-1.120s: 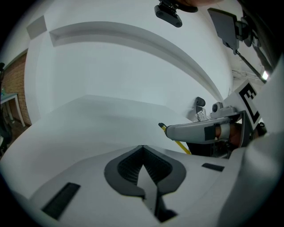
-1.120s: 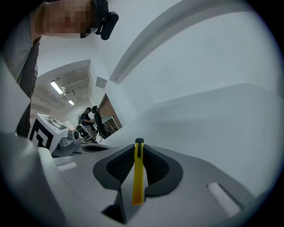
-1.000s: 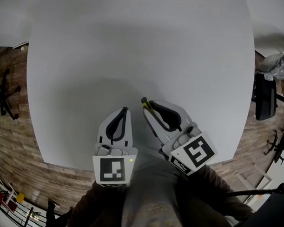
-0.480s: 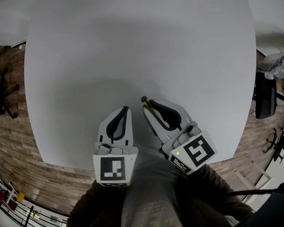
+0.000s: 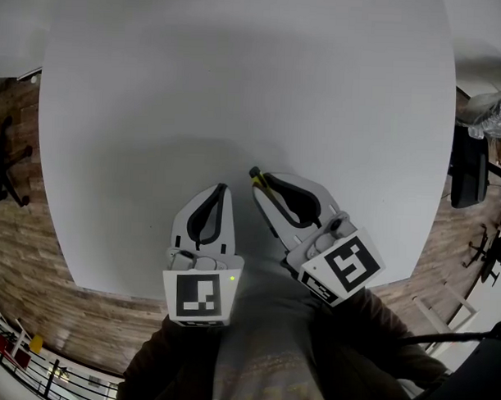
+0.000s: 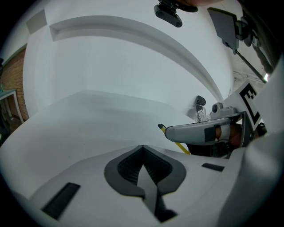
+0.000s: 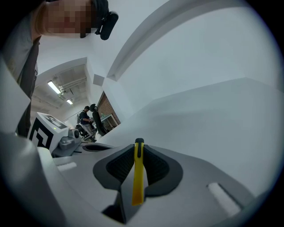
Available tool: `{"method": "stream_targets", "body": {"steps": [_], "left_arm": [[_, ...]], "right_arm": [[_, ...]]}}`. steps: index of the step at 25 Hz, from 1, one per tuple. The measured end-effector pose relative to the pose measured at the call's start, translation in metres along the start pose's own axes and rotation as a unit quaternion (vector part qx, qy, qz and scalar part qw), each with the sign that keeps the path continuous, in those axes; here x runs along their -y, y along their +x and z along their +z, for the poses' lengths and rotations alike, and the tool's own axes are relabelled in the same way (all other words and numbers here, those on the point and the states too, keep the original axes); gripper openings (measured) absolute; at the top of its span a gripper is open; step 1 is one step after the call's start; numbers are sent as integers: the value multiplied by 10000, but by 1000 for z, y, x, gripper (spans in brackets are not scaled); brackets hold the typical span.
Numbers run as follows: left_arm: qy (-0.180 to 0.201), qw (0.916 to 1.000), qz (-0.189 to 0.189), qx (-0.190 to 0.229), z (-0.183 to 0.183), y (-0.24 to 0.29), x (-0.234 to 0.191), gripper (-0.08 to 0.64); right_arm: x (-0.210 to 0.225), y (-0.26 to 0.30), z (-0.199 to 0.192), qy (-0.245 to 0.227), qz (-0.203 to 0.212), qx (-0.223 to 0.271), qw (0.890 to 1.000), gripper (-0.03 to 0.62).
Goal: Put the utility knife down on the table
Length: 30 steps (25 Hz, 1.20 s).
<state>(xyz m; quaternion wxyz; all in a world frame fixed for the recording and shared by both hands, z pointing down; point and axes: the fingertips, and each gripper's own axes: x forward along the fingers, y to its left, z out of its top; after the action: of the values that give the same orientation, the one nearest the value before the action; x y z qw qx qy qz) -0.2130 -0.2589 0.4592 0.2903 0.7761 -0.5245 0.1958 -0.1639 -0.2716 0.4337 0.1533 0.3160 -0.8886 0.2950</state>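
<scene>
A slim yellow utility knife (image 7: 138, 175) with a black tip is clamped between the pads of my right gripper (image 7: 139, 148). In the head view its black end pokes out past the right gripper (image 5: 263, 184) over the white table (image 5: 238, 80); the left gripper view shows the knife (image 6: 174, 141) as a thin yellow strip under the right gripper's finger. My left gripper (image 5: 220, 191) sits just left of it, near the table's front edge. Its jaws are shut with nothing between them, seen also in the left gripper (image 6: 143, 148) view.
The round white table fills most of the head view, its front edge (image 5: 116, 290) close to my body. Wooden floor (image 5: 20, 228) lies beyond it. Office chairs (image 5: 469, 174) stand at the right, and a person sits far off by a brick wall (image 7: 86, 117).
</scene>
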Motion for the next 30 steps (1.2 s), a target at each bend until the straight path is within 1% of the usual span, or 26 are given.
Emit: {"method": "stream_targets", "body": {"steps": [30], "left_arm": [[-136,9998,-33,-131,-11,9,-6,3]], "right_arm": [[7,12,-20,177,-39,-226,9996,63]]}}
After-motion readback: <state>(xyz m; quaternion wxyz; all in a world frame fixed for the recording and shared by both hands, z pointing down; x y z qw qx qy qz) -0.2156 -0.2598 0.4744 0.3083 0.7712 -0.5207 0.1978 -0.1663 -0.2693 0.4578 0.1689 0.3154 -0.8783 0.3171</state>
